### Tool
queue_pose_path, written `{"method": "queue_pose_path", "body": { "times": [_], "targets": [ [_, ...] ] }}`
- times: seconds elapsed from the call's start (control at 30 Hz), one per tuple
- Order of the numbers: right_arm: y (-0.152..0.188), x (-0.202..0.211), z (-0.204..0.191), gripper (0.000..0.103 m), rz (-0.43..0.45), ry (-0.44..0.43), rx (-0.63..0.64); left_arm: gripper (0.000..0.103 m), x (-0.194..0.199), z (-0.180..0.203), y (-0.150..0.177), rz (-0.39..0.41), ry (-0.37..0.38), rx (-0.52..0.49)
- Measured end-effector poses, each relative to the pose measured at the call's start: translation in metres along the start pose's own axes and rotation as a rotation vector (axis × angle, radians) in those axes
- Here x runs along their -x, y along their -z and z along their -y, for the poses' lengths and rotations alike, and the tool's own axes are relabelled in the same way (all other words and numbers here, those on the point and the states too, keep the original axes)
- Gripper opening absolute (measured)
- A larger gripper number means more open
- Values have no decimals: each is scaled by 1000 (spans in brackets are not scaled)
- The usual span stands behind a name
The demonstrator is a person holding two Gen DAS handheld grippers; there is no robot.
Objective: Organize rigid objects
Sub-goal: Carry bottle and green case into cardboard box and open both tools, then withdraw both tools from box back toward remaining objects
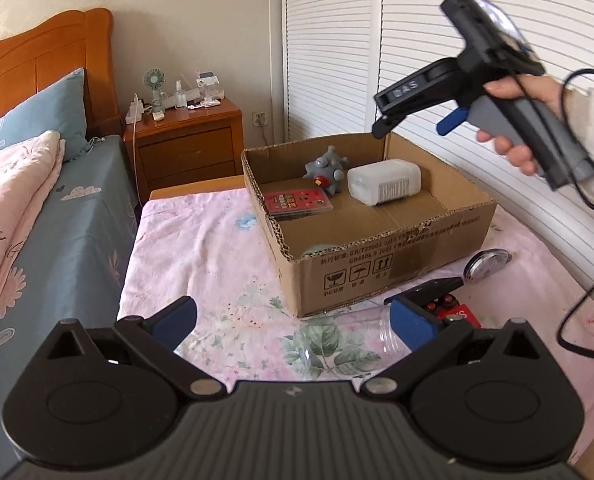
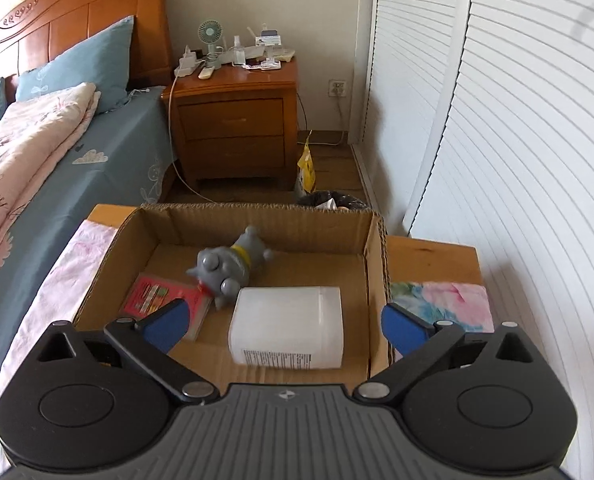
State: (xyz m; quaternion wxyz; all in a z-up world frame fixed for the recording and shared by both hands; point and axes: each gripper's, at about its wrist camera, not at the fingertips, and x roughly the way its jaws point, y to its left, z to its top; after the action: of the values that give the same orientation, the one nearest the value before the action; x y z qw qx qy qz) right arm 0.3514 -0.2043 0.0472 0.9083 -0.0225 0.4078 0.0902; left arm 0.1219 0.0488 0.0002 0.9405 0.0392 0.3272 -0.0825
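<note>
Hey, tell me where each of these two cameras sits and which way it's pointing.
Left wrist: sits on the left tool, low over the flowered cloth, facing the cardboard box; its open blue fingers show, plus the person's hand holding the right tool.
Right wrist: sits on the right tool, looking down into the box; only its open fingers show.
Shared: the box, grey toy, white container, nightstand.
</note>
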Motion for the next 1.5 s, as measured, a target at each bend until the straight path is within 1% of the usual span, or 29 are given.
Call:
{"method": "queue_pose_path", "body": {
  "times": [0.2, 0.33, 0.47, 0.57, 0.73, 0.87, 1.0, 1.13, 1.2, 1.27, 1.3, 1.4, 1.5],
  "targets": [
    [23, 25, -7, 103, 10, 9, 14, 102, 2, 6, 3, -9, 9, -9],
    [42, 40, -11, 103, 11, 5, 14, 102, 4, 9, 6, -14, -5, -24],
    [72, 54, -16, 103, 1, -5, 11, 102, 4, 6, 8, -18, -34, -17],
    [103, 59, -27, 103, -19, -13, 30, 102, 3, -2, 11, -12, -52, 21],
    [147, 65, -44, 103, -57, -68, 37, 102, -2, -13, 15, -23, -48, 78],
    [172, 65, -62, 103, -93, -80, 47, 102, -3, -16, 18, -29, -39, 93],
    [187, 62, -83, 103, -86, -34, 86, 102, -1, -17, 21, -27, -48, 86],
    [194, 57, -89, 103, -89, -4, 91, 102, 0, -20, 23, -23, -35, 102],
    [195, 55, -84, 103, -95, -6, 67, 102, -1, -20, 24, -29, -27, 110],
    [195, 54, -77, 103, -103, 27, 58, 102, -3, -19, 24, -34, -20, 111],
    [197, 54, -73, 103, -109, 25, 49, 102, -3, -18, 24, -35, -18, 109],
    [203, 56, -61, 103, -124, 26, 16, 102, -7, -13, 24, -38, -17, 89],
    [211, 57, -52, 103, -134, 57, 14, 102, -10, -2, 25, -49, -20, 50]
  ]
}}
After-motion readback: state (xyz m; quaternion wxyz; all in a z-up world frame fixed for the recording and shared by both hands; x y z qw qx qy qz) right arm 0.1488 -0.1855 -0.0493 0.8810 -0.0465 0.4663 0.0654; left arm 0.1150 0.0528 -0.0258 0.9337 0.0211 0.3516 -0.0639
